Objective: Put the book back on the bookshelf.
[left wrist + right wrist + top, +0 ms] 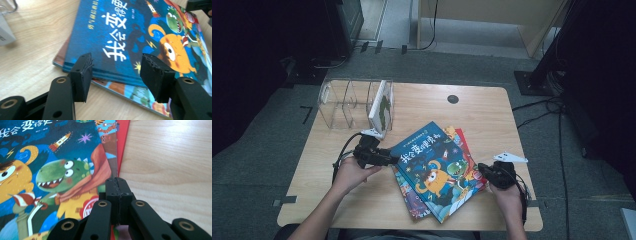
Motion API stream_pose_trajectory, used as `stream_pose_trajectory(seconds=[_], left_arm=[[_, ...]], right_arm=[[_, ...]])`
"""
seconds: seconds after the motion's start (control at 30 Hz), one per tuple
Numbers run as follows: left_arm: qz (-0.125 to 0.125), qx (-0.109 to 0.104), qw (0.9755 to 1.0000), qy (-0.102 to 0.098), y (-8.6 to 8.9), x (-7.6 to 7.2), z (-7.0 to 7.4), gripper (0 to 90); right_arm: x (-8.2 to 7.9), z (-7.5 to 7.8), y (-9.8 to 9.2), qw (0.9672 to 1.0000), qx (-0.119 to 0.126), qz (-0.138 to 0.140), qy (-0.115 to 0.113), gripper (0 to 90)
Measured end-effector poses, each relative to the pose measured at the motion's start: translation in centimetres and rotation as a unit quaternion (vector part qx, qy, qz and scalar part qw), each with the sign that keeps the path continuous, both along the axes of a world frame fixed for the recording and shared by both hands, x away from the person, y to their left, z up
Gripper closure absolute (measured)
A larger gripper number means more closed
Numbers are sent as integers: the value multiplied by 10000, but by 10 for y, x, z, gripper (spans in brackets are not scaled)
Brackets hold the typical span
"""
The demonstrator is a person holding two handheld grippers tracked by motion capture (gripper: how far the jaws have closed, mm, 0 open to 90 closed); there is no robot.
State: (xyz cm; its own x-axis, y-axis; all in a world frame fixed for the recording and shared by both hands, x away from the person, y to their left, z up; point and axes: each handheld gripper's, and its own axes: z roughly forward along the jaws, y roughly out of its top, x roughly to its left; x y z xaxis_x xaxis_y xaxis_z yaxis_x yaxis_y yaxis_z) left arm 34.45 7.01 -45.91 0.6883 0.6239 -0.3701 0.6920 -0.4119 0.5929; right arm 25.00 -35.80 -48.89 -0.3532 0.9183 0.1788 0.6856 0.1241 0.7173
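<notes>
Your right gripper [117, 181] has its two black pads pressed together, nothing between them, over the right edge of the blue picture book [50, 170]. Book edges [113, 150] fan out beneath, on the wooden table [170, 165].

Grey carpet floor [272, 150]; pale wood table [482, 107]; dark stands far left and right; cables [537, 107] trailing right.

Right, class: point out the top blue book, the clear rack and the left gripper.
top blue book [432, 165], high view, middle of its cover
clear rack [337, 102], high view, a see-through divider wall
left gripper [116, 68], left gripper view, midway between its open jaws
</notes>
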Motion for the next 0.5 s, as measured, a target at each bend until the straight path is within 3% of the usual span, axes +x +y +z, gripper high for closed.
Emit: stream_pose_trajectory(seconds=[0.13, 0.23, 0.37, 0.5], left_arm=[[-48, -3, 9999, 154, 2, 9, -4, 398], [-125, -130, 9994, 283, 4, 15, -6, 406], [-210, 83, 9997, -1, 1, 19, -9, 401], [-259, 128, 9994, -172, -1, 21, -12, 397]], right_arm=[[-9, 0, -2, 10000, -60, -65, -26, 900], [-14, 0, -6, 9999, -65, -125, -30, 900], [-20, 0, -9, 9997, -132, -176, -59, 890], [-26, -1, -12, 9996, -146, -245, -79, 889]])
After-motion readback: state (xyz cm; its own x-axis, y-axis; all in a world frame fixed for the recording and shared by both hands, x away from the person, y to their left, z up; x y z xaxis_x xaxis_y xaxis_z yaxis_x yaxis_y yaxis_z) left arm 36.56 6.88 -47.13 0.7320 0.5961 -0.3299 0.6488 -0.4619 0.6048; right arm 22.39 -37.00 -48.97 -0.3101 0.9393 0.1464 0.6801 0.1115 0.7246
